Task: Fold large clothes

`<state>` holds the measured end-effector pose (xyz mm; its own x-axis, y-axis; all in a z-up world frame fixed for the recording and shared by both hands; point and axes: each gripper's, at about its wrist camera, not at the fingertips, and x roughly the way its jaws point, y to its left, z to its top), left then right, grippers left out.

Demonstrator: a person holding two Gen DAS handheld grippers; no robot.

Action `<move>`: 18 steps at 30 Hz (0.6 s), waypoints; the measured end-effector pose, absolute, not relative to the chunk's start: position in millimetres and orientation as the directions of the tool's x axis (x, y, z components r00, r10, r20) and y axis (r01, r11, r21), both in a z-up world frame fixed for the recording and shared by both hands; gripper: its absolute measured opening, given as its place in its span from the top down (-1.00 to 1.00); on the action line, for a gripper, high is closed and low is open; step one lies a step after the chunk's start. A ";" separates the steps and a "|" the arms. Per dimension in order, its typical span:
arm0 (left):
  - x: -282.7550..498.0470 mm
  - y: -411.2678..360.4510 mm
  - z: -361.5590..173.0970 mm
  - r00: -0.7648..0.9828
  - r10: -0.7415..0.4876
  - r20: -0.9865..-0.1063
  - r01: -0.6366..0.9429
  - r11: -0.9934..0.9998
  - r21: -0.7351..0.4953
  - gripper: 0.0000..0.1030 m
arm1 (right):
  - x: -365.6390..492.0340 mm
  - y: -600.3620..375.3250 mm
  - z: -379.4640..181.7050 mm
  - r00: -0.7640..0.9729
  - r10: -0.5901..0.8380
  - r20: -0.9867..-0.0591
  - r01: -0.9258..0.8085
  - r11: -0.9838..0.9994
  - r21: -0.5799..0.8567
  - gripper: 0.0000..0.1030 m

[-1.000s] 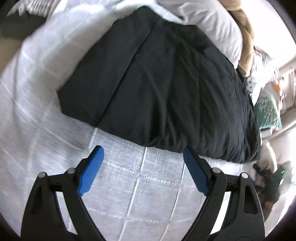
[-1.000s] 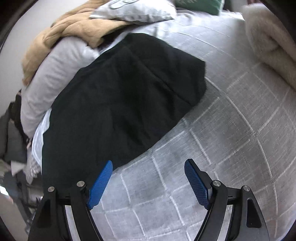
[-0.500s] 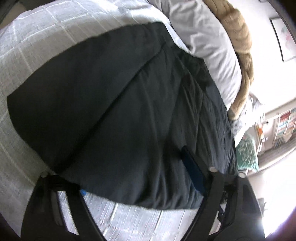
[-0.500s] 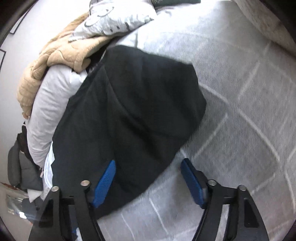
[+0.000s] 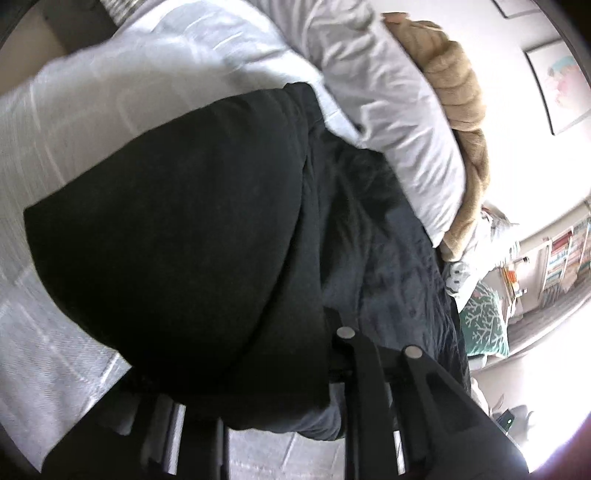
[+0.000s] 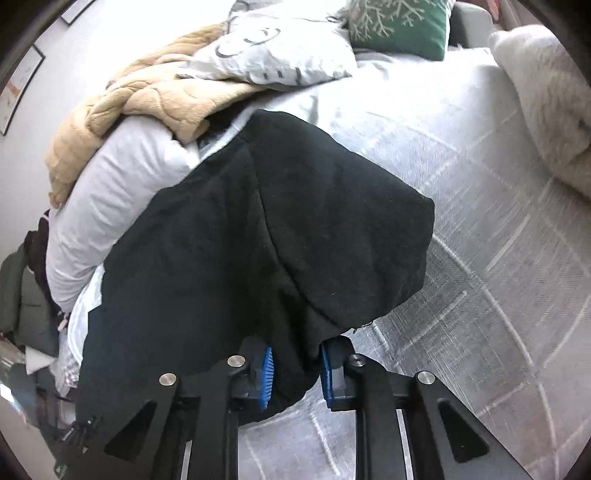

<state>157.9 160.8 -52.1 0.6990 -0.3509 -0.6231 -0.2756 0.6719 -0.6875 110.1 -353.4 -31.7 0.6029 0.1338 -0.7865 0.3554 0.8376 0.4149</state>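
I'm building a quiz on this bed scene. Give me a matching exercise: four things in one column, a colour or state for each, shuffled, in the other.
Things:
1. garment
2. blanket
3. cushion
4. right tool

Descriptions:
A. green with a pale branch pattern
B. tan and quilted
C. closing on black cloth
D. black, spread on the bed

Pairs: 1-D, 2-B, 3-A, 4-C

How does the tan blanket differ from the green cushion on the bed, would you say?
The tan blanket is plain, quilted and lies crumpled over the white duvet; the green cushion bears a pale branching pattern and sits plump at the far end. The blanket spreads wider than the cushion. Both are soft bedding beyond the black garment.
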 end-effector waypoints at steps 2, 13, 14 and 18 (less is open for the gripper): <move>151.3 163.3 -41.5 0.693 -0.357 -0.627 -0.259 0.688 -0.678 0.61 | 103.1 -351.7 -23.9 0.597 0.137 -0.790 0.345 0.846 0.407 0.62; 89.0 189.5 -14.0 0.621 -0.413 -0.666 -0.186 0.748 -0.637 0.61 | 29.7 -322.5 5.7 0.517 0.166 -0.840 0.219 0.923 0.317 0.63; 79.2 193.9 -13.4 0.611 -0.419 -0.672 -0.185 0.749 -0.636 0.61 | 21.1 -319.2 5.8 0.508 0.171 -0.844 0.209 0.926 0.314 0.63; 56.8 206.1 -23.3 0.579 -0.435 -0.689 -0.197 0.746 -0.636 0.60 | -1.8 -310.6 -2.3 0.482 0.186 -0.856 0.174 0.937 0.302 0.60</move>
